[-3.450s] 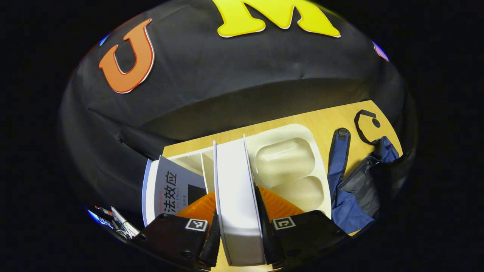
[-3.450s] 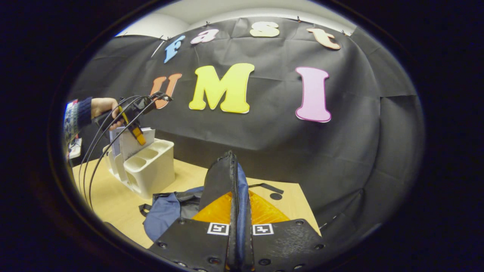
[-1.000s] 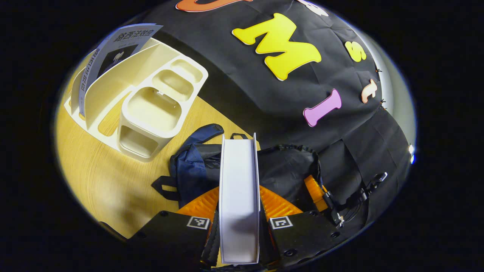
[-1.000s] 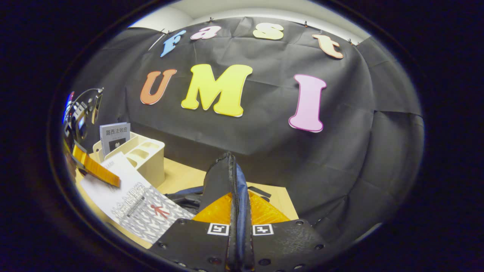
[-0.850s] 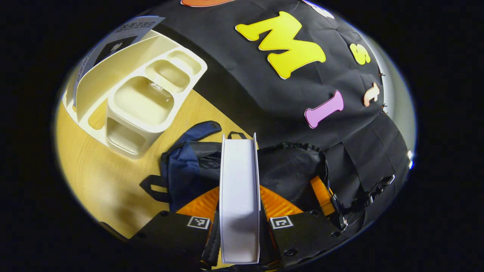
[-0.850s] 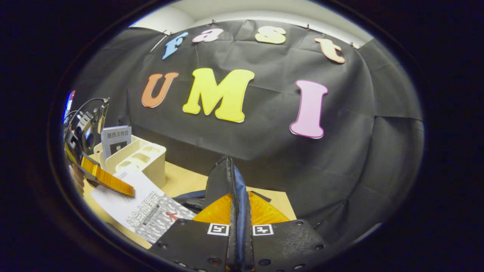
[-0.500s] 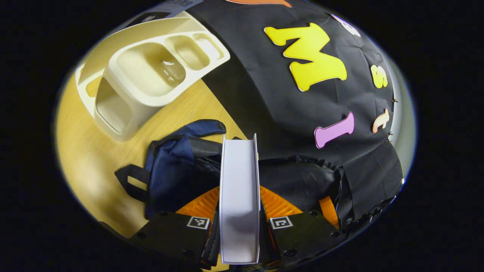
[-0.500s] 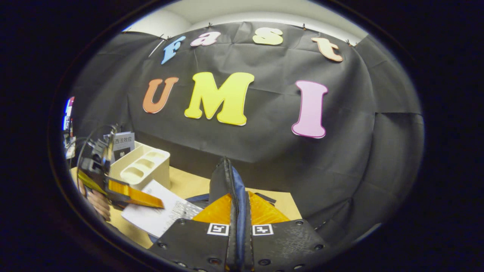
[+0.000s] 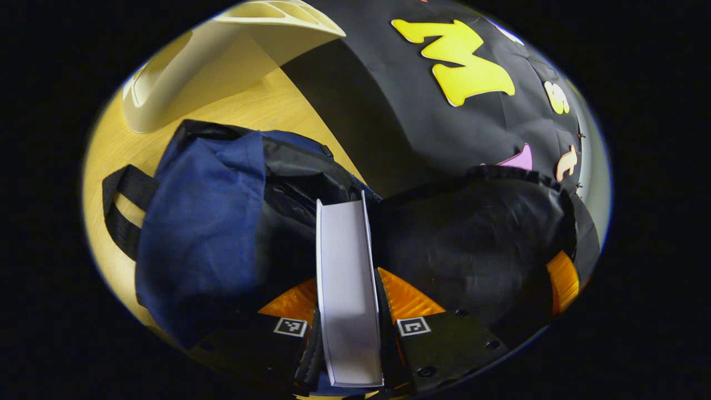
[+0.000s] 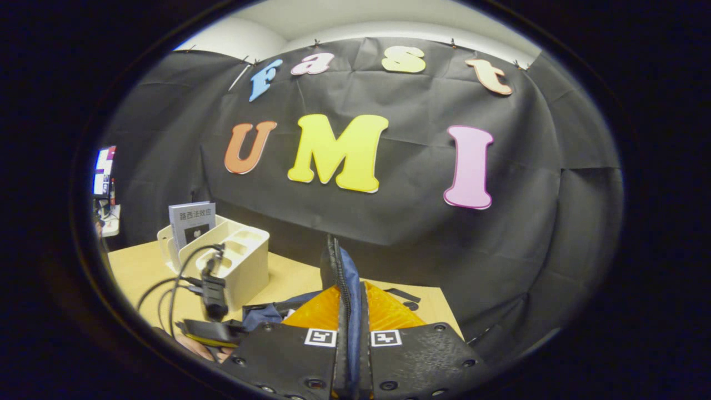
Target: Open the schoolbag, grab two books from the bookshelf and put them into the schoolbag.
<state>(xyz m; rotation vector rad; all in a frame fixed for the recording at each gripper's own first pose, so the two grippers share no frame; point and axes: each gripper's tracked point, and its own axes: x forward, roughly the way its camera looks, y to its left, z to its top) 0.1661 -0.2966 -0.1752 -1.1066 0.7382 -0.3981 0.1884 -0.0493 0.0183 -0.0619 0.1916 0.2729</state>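
Note:
In the left gripper view my left gripper (image 9: pixel 349 328) is shut on a white book (image 9: pixel 344 278), held edge-on, its far end down in the dark opening of the blue and black schoolbag (image 9: pixel 205 233). In the right gripper view my right gripper (image 10: pixel 349 344) is shut on the schoolbag's zipped edge (image 10: pixel 340 272) and holds it raised upright. The left gripper (image 10: pixel 214 328) and the hand holding it sit low at the left of that view. A second book (image 10: pixel 192 222) with a grey cover stands in the cream bookshelf (image 10: pixel 244 266).
The wooden table (image 10: pixel 139 272) carries the bookshelf at the back left, seen from its side (image 9: pixel 211 66) in the left gripper view. A black bag strap (image 9: pixel 119 211) loops over the table. The black cloth wall stands close behind.
My left gripper has carried the white book from the bookshelf across and down into the bag's opening. The right gripper has kept the bag's edge raised, almost still.

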